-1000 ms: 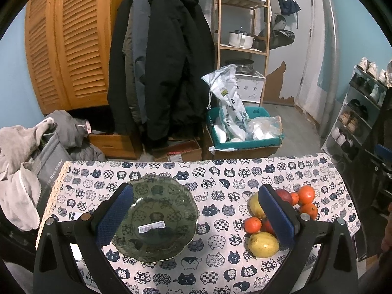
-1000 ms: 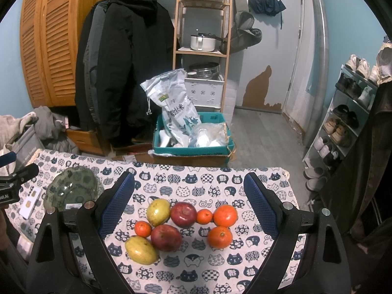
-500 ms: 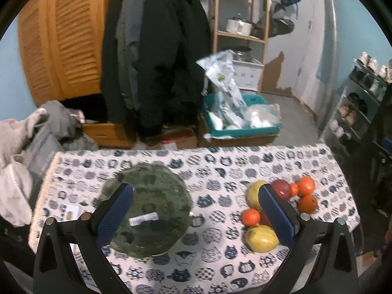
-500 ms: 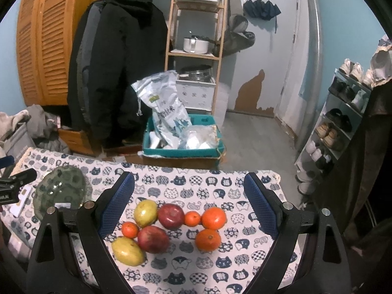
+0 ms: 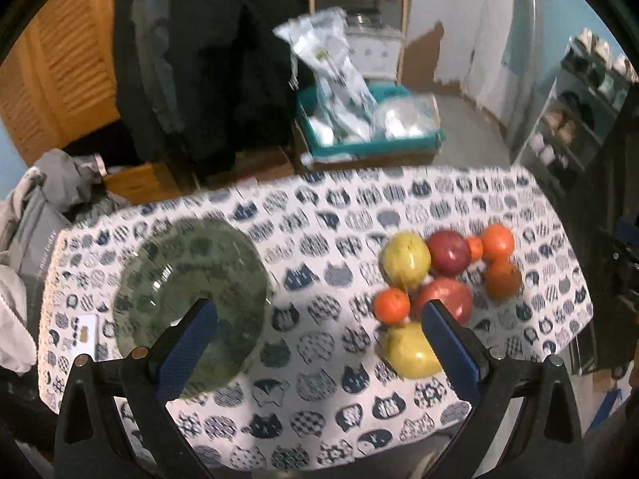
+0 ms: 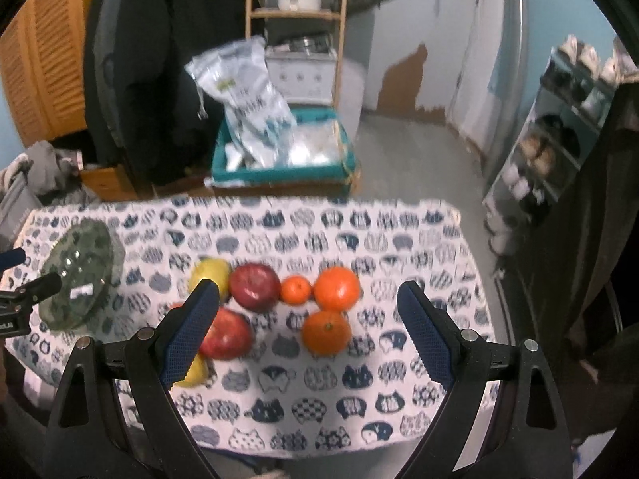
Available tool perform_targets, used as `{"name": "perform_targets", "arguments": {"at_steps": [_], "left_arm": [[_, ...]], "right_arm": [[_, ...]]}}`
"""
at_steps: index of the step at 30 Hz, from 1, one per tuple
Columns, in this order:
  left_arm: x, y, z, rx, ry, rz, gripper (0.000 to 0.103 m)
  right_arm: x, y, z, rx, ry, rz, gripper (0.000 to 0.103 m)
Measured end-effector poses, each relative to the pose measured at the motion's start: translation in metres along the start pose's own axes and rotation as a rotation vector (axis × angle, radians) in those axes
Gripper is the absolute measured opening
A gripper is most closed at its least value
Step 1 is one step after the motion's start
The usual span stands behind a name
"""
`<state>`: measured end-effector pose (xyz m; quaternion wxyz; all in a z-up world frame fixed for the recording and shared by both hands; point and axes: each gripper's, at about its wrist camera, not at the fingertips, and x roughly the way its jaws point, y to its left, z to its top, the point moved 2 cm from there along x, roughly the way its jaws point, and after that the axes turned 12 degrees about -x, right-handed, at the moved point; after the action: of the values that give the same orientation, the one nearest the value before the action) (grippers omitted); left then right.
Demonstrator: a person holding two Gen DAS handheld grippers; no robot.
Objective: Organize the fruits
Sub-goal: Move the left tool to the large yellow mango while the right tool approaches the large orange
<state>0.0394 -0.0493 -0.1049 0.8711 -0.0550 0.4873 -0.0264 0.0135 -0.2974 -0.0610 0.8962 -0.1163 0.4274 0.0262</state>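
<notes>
A green glass plate sits empty on the left of the cat-print tablecloth; it also shows in the right wrist view. A cluster of fruit lies on the right: two yellow mangoes, two red apples, two large oranges and small tangerines. My left gripper is open and empty above the table between plate and fruit. My right gripper is open and empty above the fruit, with the near orange between its fingers.
A white card lies left of the plate. Behind the table stand a teal crate with bags, hanging coats, a wooden shelf and a shoe rack at the right. Grey clothes pile at the left.
Both grippers have risen and tilted down toward the table, so plate and fruit sit higher in view. The right gripper has shifted right over the oranges. Both stay open.
</notes>
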Motion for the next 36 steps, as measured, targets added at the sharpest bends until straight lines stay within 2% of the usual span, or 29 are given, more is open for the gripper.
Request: {"name": "perform_targets", "arguments": {"at_steps": [9,13,18,22,33,36], "left_arm": [[0.049,-0.035,-0.026,0.092,0.125,0.085,0.103],[0.070,-0.044,-0.040,0.103,0.184,0.112,0.103],[0.089,-0.053,-0.049,0.072,0.230,0.096,0.103],[0.102,-0.065,-0.061,0.094,0.262,0.096,0.103],[0.124,-0.082,-0.077,0.060,0.332,0.040,0.103],[0.128,-0.088,-0.080,0.077,0.336,0.045,0.103]], "right_arm": [[0.045,-0.009,-0.038,0.014,0.151,-0.004,0.089],[0.065,-0.014,-0.055,0.032,0.209,0.026,0.089],[0.087,-0.017,-0.073,0.037,0.284,0.056,0.089],[0.098,-0.015,-0.081,0.020,0.314,0.062,0.089],[0.123,-0.017,-0.088,0.009,0.362,0.082,0.089],[0.128,-0.017,-0.087,0.006,0.369,0.080,0.089]]}}
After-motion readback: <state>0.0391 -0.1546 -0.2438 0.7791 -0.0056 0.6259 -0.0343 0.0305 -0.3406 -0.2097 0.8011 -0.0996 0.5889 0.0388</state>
